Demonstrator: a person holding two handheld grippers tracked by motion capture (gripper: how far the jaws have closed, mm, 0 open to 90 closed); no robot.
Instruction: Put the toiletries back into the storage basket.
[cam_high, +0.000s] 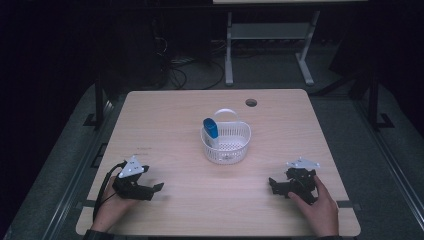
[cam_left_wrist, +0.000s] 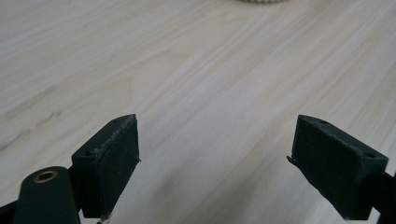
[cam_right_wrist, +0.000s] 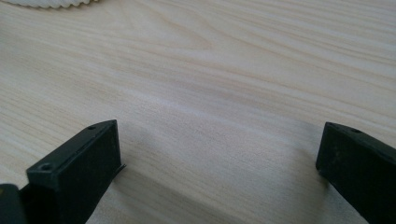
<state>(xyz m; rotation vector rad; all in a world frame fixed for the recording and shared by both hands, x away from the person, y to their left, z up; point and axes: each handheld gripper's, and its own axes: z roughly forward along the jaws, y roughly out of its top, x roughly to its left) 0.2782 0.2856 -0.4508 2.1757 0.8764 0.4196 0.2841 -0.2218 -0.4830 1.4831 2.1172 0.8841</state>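
At bench (cam_high: 165, 120) centre, white basket (cam_high: 226, 145) holding upright blue-capped bottle (cam_high: 210, 129); left gripper (cam_high: 155, 188) at seven o'clock, right gripper (cam_high: 272, 184) at five o'clock, roughly equidistant, both spread, empty.

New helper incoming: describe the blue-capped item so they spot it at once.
On the light wooden table, find the white slotted basket near the middle. The white bottle with a blue cap stands against its left wall, the one coloured thing there.
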